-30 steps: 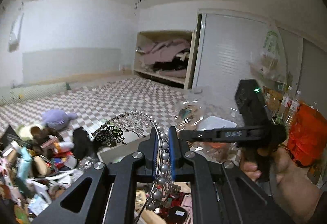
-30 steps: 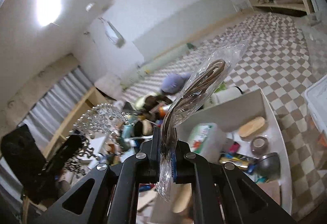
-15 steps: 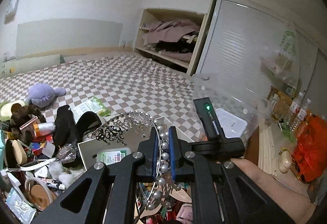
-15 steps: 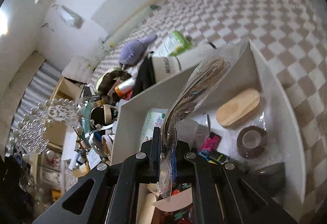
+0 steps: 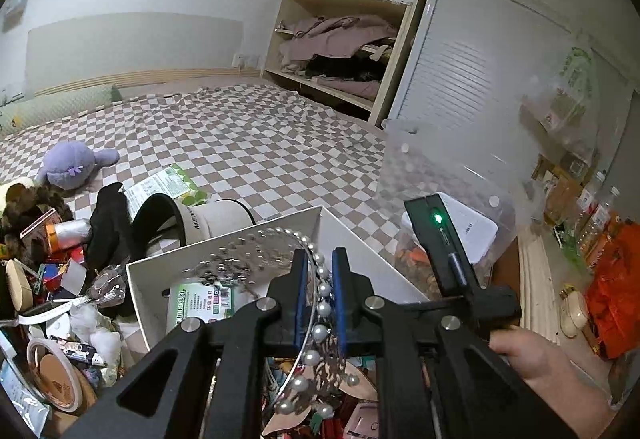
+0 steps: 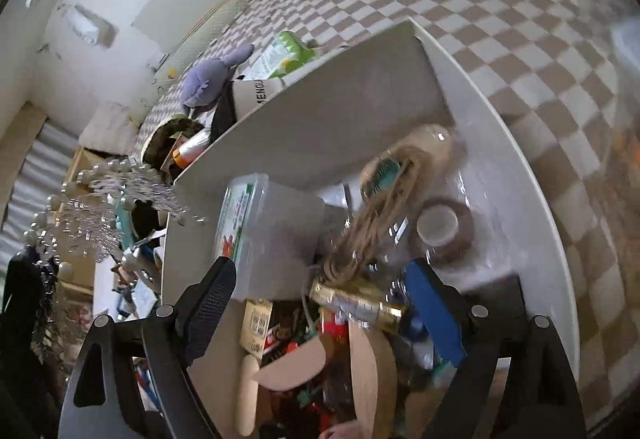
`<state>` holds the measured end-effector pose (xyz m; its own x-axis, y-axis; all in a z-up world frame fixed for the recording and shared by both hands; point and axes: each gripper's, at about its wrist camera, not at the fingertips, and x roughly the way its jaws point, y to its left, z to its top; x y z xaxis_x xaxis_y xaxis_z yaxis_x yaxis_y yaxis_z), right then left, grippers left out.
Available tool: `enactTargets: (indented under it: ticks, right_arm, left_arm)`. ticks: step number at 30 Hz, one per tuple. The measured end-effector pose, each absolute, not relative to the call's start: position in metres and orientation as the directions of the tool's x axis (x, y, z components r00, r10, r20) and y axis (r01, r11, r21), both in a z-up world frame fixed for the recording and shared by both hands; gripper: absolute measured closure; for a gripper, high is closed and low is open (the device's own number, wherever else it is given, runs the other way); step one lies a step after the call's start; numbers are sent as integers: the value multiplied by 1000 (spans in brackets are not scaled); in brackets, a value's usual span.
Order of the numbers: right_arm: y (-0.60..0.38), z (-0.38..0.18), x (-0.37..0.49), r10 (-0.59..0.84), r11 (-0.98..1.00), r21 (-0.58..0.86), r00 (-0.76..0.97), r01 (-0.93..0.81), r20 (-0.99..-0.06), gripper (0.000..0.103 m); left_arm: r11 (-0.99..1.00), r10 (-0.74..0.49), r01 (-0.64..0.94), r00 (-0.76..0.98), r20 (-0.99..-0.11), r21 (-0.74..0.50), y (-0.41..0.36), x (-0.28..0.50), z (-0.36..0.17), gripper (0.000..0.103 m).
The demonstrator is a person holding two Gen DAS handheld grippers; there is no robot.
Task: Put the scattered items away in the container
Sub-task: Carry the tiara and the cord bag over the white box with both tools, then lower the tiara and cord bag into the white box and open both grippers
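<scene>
A pearl-trimmed silver tiara [image 5: 320, 303] stands with its band between the pads of my left gripper [image 5: 320, 259]. Those jaws are just starting to open, and the pads still touch the band. It hangs over the white container [image 5: 152, 303]. My right gripper [image 6: 320, 271] is opening wide above the same container [image 6: 340, 91]. Nothing sits between its fingers. A clear bag of brown cord [image 6: 384, 199], blurred, drops ahead of them among a green-labelled tub [image 6: 272, 231] and a tape roll [image 6: 440, 227]. The tiara [image 6: 100, 207] shows at the left.
A hand [image 5: 532, 359] holds the right tool beside the container. Loose clutter [image 5: 48, 279] piles at the left, with a purple plush [image 5: 72, 163] and a tipped white bin [image 5: 208, 219] behind. A clear storage box [image 5: 448, 183] and an orange bag [image 5: 616, 299] stand at the right.
Both grippers sank toward the container. The right gripper's jaws spread wide and let go of the cord bag, which now falls into the container. The tiara stays in the left gripper.
</scene>
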<state>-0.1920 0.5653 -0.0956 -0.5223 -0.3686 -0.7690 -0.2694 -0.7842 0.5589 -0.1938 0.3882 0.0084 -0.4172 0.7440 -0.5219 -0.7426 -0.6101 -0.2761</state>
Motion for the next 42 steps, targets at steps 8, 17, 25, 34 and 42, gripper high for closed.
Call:
enactTargets:
  ticks: [8,17,25,34,42]
  right_arm:
    - [579,-99,-169,-418,-669,659,-559,-345,-716,11]
    - [604,-95,-135,-391,-438,785,-693,-439,-606,4]
    - [610,-71,-106,-350,-374,845,-786,-382,-510,1]
    - [603,-62,-106,-341,-336,871,-816,-358,-467,0]
    - [594,-55,-115,-352,-377,866,-814,-329,-463,0]
  left_arm:
    - [-582,771,-767,-415,-483,-269,385,-181,21,89]
    - [-600,757,-763,-443,-481,-242,384,-177,25,90]
    - [-613,725,-751,-410,-554,-246,415,-191,4,90]
    - [-624,702,-711,-326,-633,-325,449,-223,-26,89]
    - [-696,629,-624,-291,-720,-355,451,-237,-47,31]
